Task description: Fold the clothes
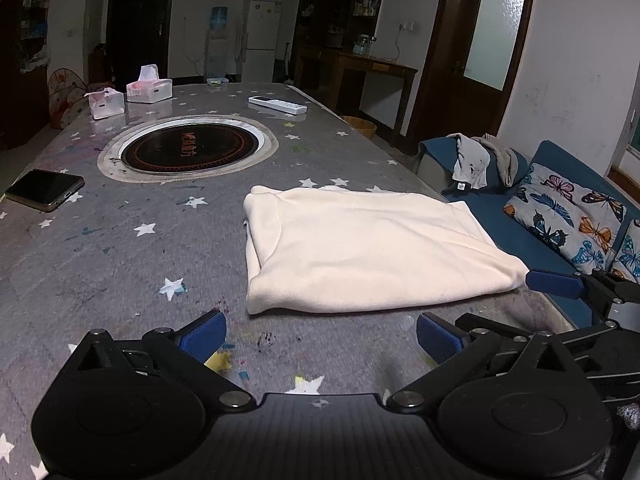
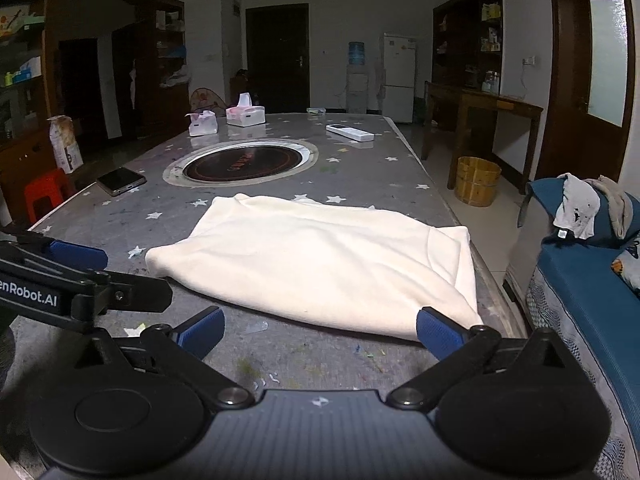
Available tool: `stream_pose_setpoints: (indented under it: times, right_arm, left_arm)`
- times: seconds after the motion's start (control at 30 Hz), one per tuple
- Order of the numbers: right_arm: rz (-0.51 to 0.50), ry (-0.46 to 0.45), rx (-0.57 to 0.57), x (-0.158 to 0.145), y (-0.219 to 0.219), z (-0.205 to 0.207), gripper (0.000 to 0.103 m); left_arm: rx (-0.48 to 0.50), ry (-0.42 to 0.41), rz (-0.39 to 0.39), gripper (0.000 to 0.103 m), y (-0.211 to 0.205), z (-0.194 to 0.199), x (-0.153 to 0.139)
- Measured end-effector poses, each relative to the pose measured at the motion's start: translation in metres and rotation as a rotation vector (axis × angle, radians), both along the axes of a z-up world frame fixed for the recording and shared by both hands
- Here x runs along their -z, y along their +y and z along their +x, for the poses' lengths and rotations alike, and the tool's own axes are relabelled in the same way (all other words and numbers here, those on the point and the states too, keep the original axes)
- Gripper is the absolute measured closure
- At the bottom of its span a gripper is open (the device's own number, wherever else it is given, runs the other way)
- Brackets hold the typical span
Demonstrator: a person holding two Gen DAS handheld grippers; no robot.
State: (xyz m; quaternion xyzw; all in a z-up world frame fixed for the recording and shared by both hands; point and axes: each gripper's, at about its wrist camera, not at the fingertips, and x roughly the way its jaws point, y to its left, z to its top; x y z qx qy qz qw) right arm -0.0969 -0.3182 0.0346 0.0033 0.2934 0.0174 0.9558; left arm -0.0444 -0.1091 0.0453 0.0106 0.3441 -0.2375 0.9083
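A cream garment point(image 1: 368, 248) lies folded into a flat rectangle on the grey star-patterned table point(image 1: 120, 264); it also shows in the right wrist view point(image 2: 320, 264). My left gripper point(image 1: 320, 338) is open and empty, just short of the garment's near edge. My right gripper point(image 2: 320, 334) is open and empty at the garment's near right corner, its right fingertip point(image 2: 438, 332) close to the cloth. The right gripper's blue finger point(image 1: 556, 282) shows at the right in the left wrist view. The left gripper's finger point(image 2: 78, 254) shows at the left in the right wrist view.
A round inset hotplate point(image 1: 192, 148) sits mid-table. A phone point(image 1: 44, 190) lies at the left edge, two tissue boxes point(image 1: 148, 88) and a white remote point(image 1: 278, 105) at the far end. A blue sofa point(image 1: 560, 216) with clothes point(image 1: 480, 158) stands right of the table.
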Motion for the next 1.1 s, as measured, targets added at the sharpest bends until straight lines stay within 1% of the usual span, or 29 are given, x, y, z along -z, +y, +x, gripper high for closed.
stream_pose_setpoints:
  times: [0.6, 1.1]
  right_arm:
    - [0.015, -0.007, 0.072, 0.002, 0.003, -0.015, 0.0]
    - [0.003, -0.006, 0.075, 0.001, 0.005, -0.024, 0.0]
  left_arm:
    - [-0.018, -0.013, -0.003, 0.0, 0.006, -0.017, -0.002]
    - [-0.022, -0.016, -0.005, 0.0, 0.005, -0.025, -0.006]
